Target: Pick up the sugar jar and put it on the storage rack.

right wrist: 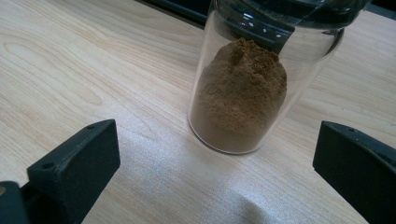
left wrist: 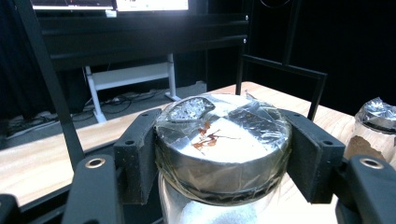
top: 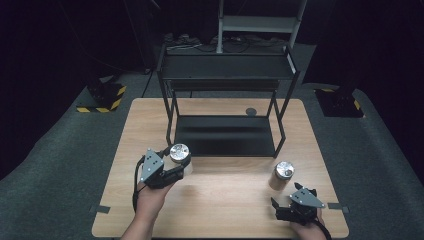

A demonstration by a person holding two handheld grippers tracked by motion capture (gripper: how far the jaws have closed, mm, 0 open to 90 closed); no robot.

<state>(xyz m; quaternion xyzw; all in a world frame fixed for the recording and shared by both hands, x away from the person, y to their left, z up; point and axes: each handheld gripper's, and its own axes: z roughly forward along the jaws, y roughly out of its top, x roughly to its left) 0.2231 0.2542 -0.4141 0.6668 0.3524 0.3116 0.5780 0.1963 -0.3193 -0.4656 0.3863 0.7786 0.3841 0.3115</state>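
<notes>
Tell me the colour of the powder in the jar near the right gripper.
Brown powder; right gripper view shows it best.

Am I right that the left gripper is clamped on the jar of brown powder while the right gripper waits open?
Not quite: the left gripper is clamped on the jar of white powder, as the left gripper view shows. The jar of brown powder stands free before the open right gripper.

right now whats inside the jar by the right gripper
Brown powder fills the lower half of the glass jar, heaped toward one side. Its silver lid covers the top.
</notes>
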